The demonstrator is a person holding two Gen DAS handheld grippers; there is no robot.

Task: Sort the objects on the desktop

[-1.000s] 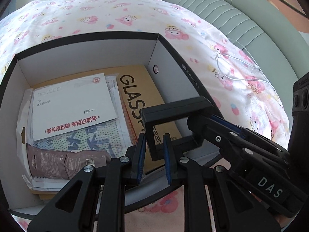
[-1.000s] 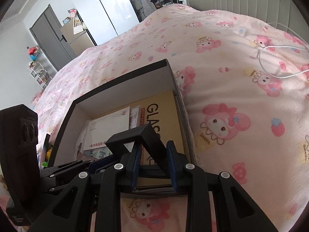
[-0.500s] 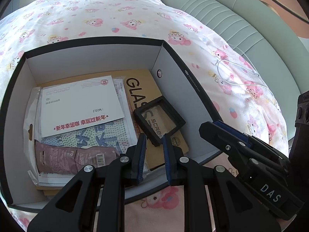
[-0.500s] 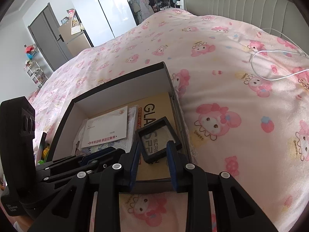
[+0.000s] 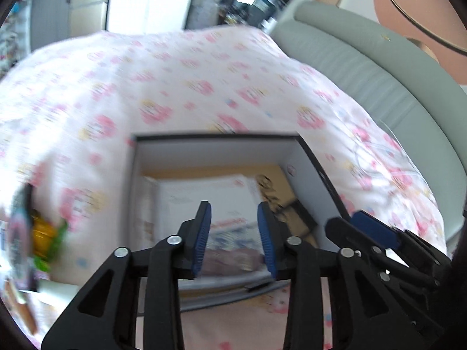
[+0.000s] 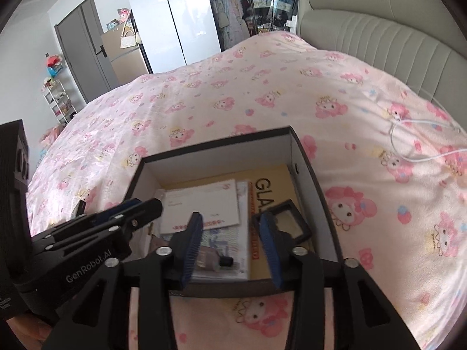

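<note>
Our left claw point(image 5: 235, 234) and right claw point(image 6: 230, 243) both gape empty over the box point(image 6: 306, 172); the black case point(image 6: 289, 221) lies inside on the papers point(image 6: 204, 207).

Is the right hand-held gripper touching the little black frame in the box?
Apart. In the right wrist view, the right hand-held gripper is open and empty above the box, while the black frame lies inside.

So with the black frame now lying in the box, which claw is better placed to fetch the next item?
Probably left. The left claw is open and empty, and the colourful items on the bedspread lie to its left. The right claw, also open, faces only the box.
</note>
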